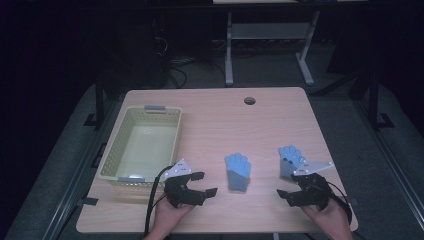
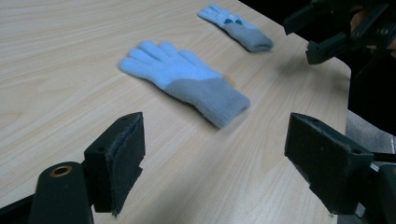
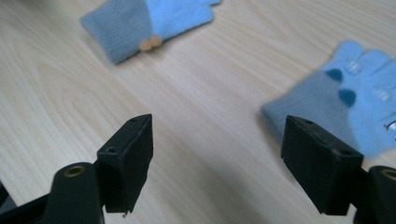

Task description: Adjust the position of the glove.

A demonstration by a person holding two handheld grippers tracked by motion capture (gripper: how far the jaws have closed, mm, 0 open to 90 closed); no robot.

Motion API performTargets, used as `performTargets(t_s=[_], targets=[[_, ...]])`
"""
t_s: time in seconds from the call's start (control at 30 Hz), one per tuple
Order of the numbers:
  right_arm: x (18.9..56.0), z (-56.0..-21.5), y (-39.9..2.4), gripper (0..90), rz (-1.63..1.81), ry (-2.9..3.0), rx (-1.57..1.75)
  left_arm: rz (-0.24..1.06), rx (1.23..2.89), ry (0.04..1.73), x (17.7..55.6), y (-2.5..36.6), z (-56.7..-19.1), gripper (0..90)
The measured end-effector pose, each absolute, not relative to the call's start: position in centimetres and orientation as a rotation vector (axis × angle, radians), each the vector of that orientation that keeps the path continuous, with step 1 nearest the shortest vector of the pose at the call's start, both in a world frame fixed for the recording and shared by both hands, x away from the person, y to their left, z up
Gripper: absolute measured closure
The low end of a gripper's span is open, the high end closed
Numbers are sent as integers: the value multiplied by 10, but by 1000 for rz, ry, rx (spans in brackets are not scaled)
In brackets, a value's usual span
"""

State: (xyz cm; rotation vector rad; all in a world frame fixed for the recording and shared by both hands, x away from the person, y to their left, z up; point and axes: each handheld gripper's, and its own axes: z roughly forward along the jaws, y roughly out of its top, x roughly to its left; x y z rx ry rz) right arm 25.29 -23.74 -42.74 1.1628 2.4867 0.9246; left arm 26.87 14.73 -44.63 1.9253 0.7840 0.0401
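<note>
Two blue gloves [image 1: 237, 171] [image 1: 290, 159] are laid flat and well apart on the desk [image 1: 215, 120], right of the yellow basket [image 1: 141, 142], while the left claw [image 1: 204, 184] and right claw [image 1: 288, 193] are held wide open and empty near them, seemingly readied for picking.

No readable text, label, brand, number or sign anywhere. Plain blue knit on the near glove [image 2: 184, 80] and on the far glove [image 2: 236, 27], the latter with small dark and pale patches too blurred to read as marks. Bare wood grain on the table [image 1: 280, 115]. No print on the yellow basket [image 1: 116, 145], nor on the grey tabs at its rim. Nothing written on the black left gripper [image 1: 199, 183] or the right gripper [image 1: 289, 186], nor on their grey plates.
</note>
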Motion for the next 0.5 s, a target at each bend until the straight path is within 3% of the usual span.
performTargets(t_s=[0.5], targets=[[287,-409,-245,284,841,2539,1209,52,1912,773,267,148,-443,201]])
